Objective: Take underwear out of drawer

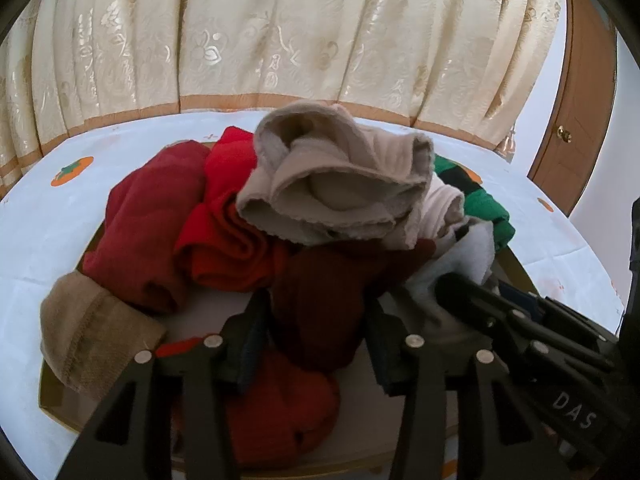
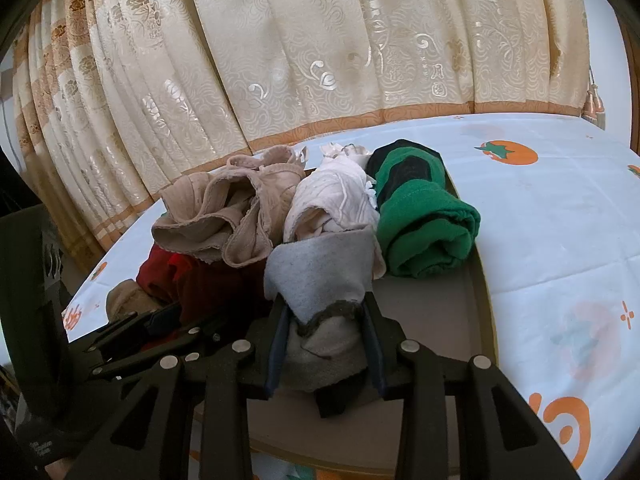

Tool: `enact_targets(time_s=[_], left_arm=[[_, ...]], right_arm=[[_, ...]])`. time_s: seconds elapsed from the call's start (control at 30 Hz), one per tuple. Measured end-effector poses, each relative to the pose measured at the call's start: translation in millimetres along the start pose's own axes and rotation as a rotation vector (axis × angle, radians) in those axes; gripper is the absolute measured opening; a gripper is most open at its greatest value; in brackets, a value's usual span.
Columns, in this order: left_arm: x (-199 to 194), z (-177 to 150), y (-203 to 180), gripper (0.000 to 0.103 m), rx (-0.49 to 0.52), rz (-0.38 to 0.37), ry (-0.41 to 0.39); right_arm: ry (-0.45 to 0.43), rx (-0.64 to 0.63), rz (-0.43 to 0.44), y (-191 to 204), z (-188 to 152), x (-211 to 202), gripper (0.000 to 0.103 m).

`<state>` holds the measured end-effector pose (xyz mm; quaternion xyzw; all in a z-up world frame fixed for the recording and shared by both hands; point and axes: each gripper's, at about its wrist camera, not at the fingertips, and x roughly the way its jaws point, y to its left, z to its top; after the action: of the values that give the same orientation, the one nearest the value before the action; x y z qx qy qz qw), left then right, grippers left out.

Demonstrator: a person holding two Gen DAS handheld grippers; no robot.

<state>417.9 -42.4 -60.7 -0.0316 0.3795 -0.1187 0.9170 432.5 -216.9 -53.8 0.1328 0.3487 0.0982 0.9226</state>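
Left gripper [image 1: 316,344] fingers parted, angled down, right gripper [image 2: 326,344] fingers clamped

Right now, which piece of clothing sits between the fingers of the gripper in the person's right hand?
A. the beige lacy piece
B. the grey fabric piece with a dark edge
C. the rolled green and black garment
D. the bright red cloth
B: in the right wrist view, the right gripper has its fingers closed on either side of the grey fabric piece with a dark edge; the other garments lie beyond it.
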Motion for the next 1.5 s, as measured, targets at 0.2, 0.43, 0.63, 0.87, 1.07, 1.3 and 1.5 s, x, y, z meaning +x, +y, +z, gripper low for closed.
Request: enact_targets(time_s=[0.2,0.43,0.63,0.87,1.07,1.3,1.5], left_arm=[[2.6,-1.3,-5.0,0.061,0.032,0.014,0.021],[1.2,-6.2,-28.5,0.090,0.165,0.147,0.006],[0.9,-2.5,-11.4,0.090,0.067,0.101,0.011],[-1.4,-3.3,-12.1,0.090,0.066,0.097,-0.009],[-4.5,-4.1,-10.4,0.090,0.056,0.091,-0.027],[-6.3,-3.9,-6.4,0.090,0.030,0.080,-0.039],[-6.1,-4.0,-8.2,0.090,0.039,0.106,-0.042]], right_arm=[[-0.015,0.015,0.020,-3.6,1.0,-1.9,0.041],[-0.088,0.001,0.044,2.2,1.4,-11.7,0.069],[-0.133,0.109,0.088,-19.2,0.8,-21.3,0.069],[-0.153,0.120,0.059,-21.6,0.1,-25.8,0.069],[-0.151,0.123,0.017,-20.6,-2.8,-33.8,0.069],[-0.192,0.129,-0.036,-18.2,-7.5,-59.1,0.069],[-0.208,0.151,-0.024,-16.3,-14.2,-72.8,0.069]])
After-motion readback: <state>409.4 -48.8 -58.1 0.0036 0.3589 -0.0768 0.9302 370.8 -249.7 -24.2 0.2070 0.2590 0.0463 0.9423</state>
